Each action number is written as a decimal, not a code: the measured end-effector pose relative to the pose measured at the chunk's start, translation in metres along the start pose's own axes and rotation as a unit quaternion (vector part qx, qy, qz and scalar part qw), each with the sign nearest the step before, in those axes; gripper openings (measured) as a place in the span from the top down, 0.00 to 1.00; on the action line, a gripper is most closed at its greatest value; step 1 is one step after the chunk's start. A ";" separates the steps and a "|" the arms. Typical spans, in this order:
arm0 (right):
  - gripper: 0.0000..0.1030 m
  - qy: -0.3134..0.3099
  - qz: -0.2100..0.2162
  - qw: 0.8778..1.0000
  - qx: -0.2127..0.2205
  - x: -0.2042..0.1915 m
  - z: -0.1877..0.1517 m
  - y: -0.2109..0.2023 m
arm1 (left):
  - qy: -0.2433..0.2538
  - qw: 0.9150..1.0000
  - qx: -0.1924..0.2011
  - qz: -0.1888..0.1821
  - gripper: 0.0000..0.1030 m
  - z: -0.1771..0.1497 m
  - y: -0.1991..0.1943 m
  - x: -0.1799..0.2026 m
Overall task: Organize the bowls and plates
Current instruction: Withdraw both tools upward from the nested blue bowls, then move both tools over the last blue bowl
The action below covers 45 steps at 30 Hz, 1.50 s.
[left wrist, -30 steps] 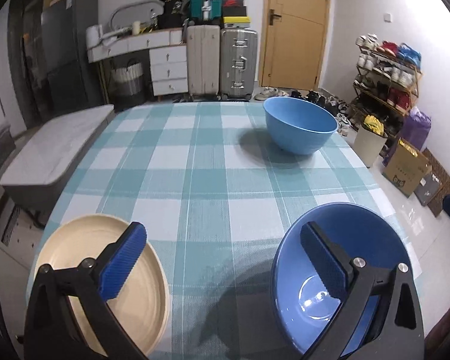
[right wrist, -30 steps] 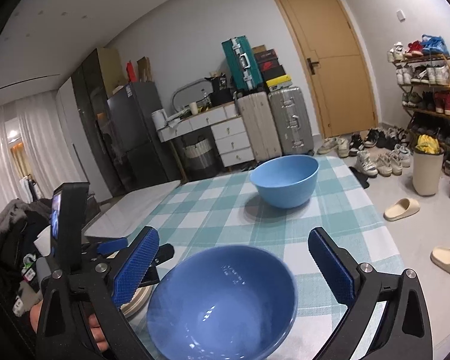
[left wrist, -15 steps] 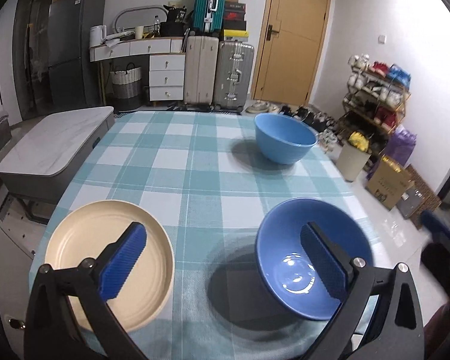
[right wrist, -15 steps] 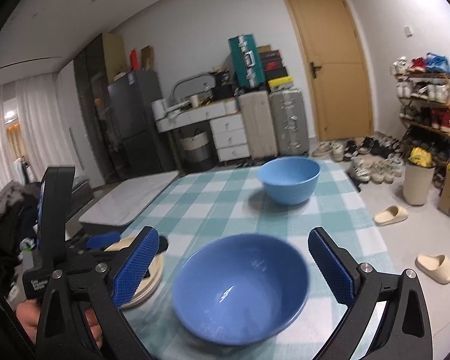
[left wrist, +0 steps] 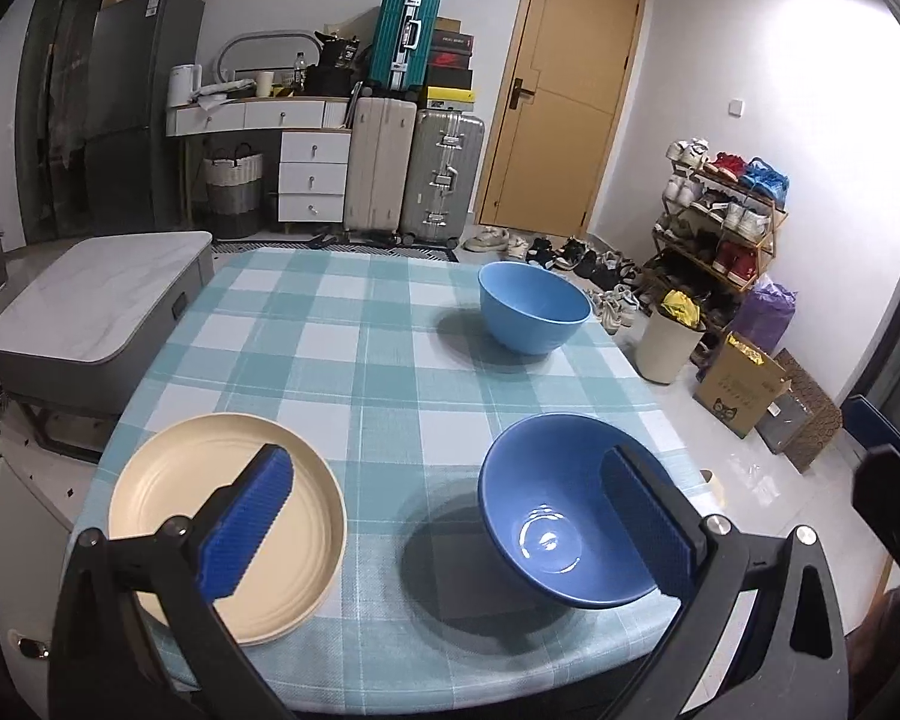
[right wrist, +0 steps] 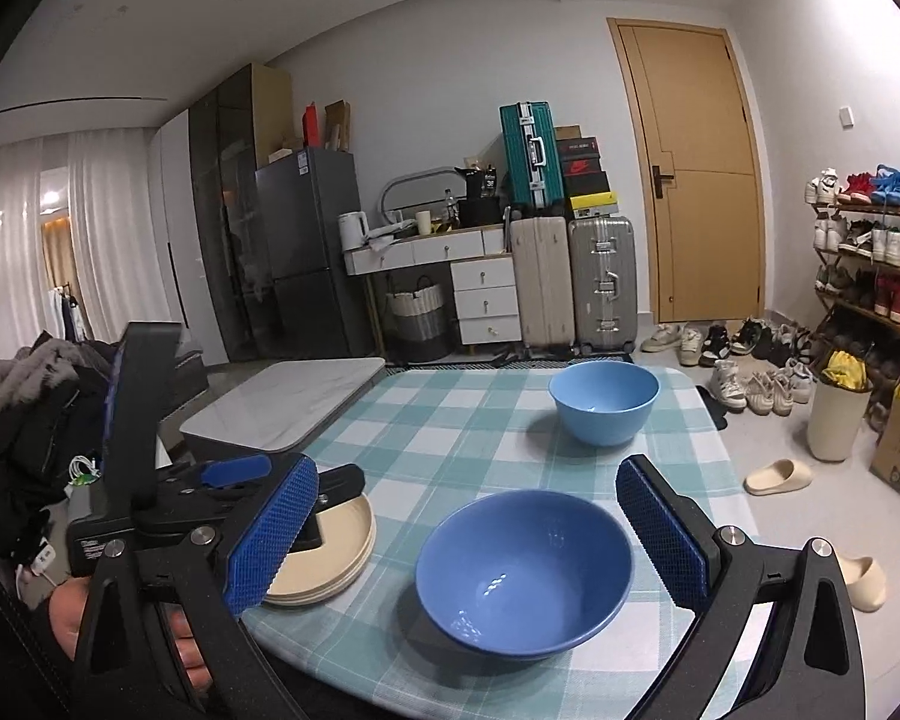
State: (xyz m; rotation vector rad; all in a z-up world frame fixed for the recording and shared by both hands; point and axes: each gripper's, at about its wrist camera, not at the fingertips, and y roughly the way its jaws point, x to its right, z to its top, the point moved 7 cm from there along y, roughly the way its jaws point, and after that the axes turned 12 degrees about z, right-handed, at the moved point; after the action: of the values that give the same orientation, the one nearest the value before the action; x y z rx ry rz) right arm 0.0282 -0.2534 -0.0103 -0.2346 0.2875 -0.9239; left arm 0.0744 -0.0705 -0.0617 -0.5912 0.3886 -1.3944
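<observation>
So, both grippers are spread wide with nothing in them. The left gripper point(left wrist: 450, 516) hangs over the near edge of the checked table point(left wrist: 354, 360), its jaws fully apart: one pad sits in front of the cream plate point(left wrist: 210, 516) at lower left of the frame, the other in front of the dark blue bowl point(left wrist: 546, 510) at lower right. The right gripper point(right wrist: 468, 540) frames that same dark bowl, dead centre between its open jaws at the bottom of its view, not touching it.

My read is the step in hand is picking up the dark bowl to nest it with the light blue bowl point(left wrist: 534, 312), which sits well apart at the far right side of the table, upper middle of the frame. To do it well I'd come down on one wall of the rim, one pad inside and one outside, rather than try to span the whole bowl. It's smooth and glossy, so pinch firmly and keep it level. It's also close to the table edge, so don't nudge it outward.

Contents: both bowls look empty, just a light glint in the dark one. The plate is bare on top; from the right view it looks like a stack of two or so, can't say for sure.
</observation>
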 end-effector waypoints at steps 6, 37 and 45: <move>0.01 0.002 -0.004 1.000 0.008 0.014 0.022 0.000 | 0.016 1.000 -0.016 0.010 0.00 0.007 0.018 0.001; 0.01 0.125 -0.035 0.974 -0.188 0.296 0.138 0.236 | 0.123 0.980 -0.158 0.002 0.00 0.173 0.304 0.102; 0.01 0.172 -0.059 0.941 -0.286 0.361 0.056 0.318 | 0.177 0.960 -0.217 0.028 0.02 0.139 0.375 0.127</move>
State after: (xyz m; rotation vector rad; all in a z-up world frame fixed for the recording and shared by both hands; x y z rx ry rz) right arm 0.4905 -0.3564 -0.1112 -0.6333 0.8789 -0.9828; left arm 0.4737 -0.1484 -0.1643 -0.6776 1.0093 -1.3664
